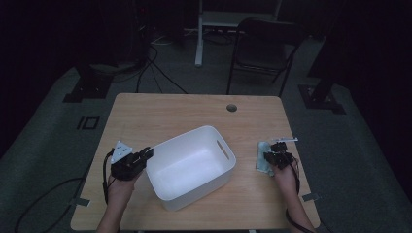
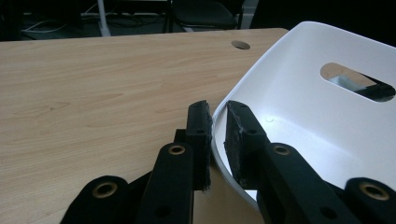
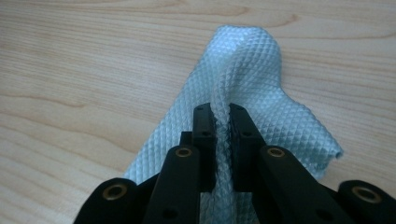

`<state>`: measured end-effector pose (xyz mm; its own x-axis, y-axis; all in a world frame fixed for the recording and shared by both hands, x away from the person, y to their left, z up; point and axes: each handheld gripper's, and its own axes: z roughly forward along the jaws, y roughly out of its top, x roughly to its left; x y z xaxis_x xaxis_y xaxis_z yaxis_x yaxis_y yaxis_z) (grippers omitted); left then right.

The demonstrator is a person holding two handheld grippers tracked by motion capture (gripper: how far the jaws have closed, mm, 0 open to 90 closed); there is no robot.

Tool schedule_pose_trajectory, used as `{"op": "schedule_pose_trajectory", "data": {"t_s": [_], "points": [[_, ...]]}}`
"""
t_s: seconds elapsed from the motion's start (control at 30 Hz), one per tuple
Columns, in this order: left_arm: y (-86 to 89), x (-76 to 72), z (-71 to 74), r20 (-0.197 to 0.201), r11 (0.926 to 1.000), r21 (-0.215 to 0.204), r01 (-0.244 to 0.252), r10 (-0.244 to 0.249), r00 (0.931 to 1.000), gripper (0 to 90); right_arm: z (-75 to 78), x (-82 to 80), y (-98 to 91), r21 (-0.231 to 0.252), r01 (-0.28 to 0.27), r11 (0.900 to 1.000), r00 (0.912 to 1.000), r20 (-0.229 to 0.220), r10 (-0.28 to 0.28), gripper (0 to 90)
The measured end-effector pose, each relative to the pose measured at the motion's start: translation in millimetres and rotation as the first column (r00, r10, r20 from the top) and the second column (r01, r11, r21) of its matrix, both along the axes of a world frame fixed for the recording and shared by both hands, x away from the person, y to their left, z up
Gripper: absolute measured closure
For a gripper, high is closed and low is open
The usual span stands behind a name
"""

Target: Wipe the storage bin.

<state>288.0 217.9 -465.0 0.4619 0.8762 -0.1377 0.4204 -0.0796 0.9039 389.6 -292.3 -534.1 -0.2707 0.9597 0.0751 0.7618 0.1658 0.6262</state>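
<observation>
A white plastic bin point(image 1: 190, 167) sits near the middle of the wooden worktop point(image 1: 165, 111), turned at an angle, with an oval handle slot in its right end wall. The left gripper point(image 1: 147, 154) is at the bin's left rim; in the left gripper view point(image 2: 217, 122) one jaw stands outside the wall and the other inside, straddling the thin rim with a narrow gap, and it seems the pads are not quite pressing on the plastic, though the angle makes this hard to judge. The bin's inside looks bare.

To the right of the bin, apart from it, a pale blue cloth point(image 1: 264, 158) with a diamond-textured weave lies on the worktop. The right gripper point(image 1: 278, 148) is over it, and the right gripper view point(image 3: 223, 122) shows its jaws drawn close together on a raised fold of the cloth point(image 3: 252, 93), which bunches up between them while the rest rests on the wood.
</observation>
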Motion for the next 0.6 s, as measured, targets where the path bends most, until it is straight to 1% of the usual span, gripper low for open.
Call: {"op": "schedule_pose_trajectory", "data": {"t_s": [0.07, 0.17, 0.23, 0.3, 0.4, 0.43, 0.5, 0.53, 0.6], "points": [[0.1, 0.1, 0.0, 0.000, 1.0000, 0.000, 0.001, -0.001, 1.0000, 79.6, 5.2, -4.3, 0.2, 0.027, -0.009, 0.9996, 0.9999, 0.015, 0.009, 83.6], [0.4, 0.3, -0.1, -0.001, 1.0000, -0.003, 0.003, -0.003, 1.0000, 79.5, 16.4, -11.0, 3.4, 0.041, -0.042, 0.9983, 0.9980, 0.050, 0.040, 83.6], [0.3, 0.4, -0.1, -0.001, 1.0000, -0.003, 0.002, -0.002, 1.0000, 79.5, 24.8, -15.0, 5.7, 0.050, -0.059, 0.9970, 0.9963, 0.065, 0.056, 83.5], [0.2, 0.4, 0.0, 0.000, 1.0000, 0.000, 0.003, -0.003, 1.0000, 79.5, 33.1, -19.6, 6.9, 0.073, -0.072, 0.9947, 0.9941, 0.086, 0.065, 83.6], [-0.1, 0.5, 0.1, 0.004, 1.0000, 0.006, 0.004, -0.004, 1.0000, 79.6, 46.9, -28.8, 8.6, 0.120, -0.101, 0.9876, 0.9889, 0.121, 0.087, 83.7], [0.0, 0.6, 0.1, 0.004, 1.0000, 0.006, 0.005, -0.005, 1.0000, 79.6, 52.3, -32.6, 9.1, 0.138, -0.111, 0.9842, 0.9868, 0.132, 0.093, 83.7], [0.0, 1.0, 0.1, 0.002, 1.0000, 0.005, 0.004, -0.004, 1.0000, 79.5, 64.4, -41.2, 9.4, 0.192, -0.146, 0.9704, 0.9793, 0.167, 0.114, 83.6], [-0.2, 1.1, 0.1, 0.003, 1.0000, 0.005, 0.004, -0.004, 1.0000, 79.5, 71.0, -46.0, 10.0, 0.208, -0.163, 0.9644, 0.9745, 0.187, 0.125, 83.6], [-0.3, 1.6, 0.1, 0.002, 1.0000, 0.004, 0.005, -0.005, 1.0000, 79.5, 83.7, -55.1, 11.3, 0.245, -0.203, 0.9481, 0.9628, 0.226, 0.148, 83.7]]}}
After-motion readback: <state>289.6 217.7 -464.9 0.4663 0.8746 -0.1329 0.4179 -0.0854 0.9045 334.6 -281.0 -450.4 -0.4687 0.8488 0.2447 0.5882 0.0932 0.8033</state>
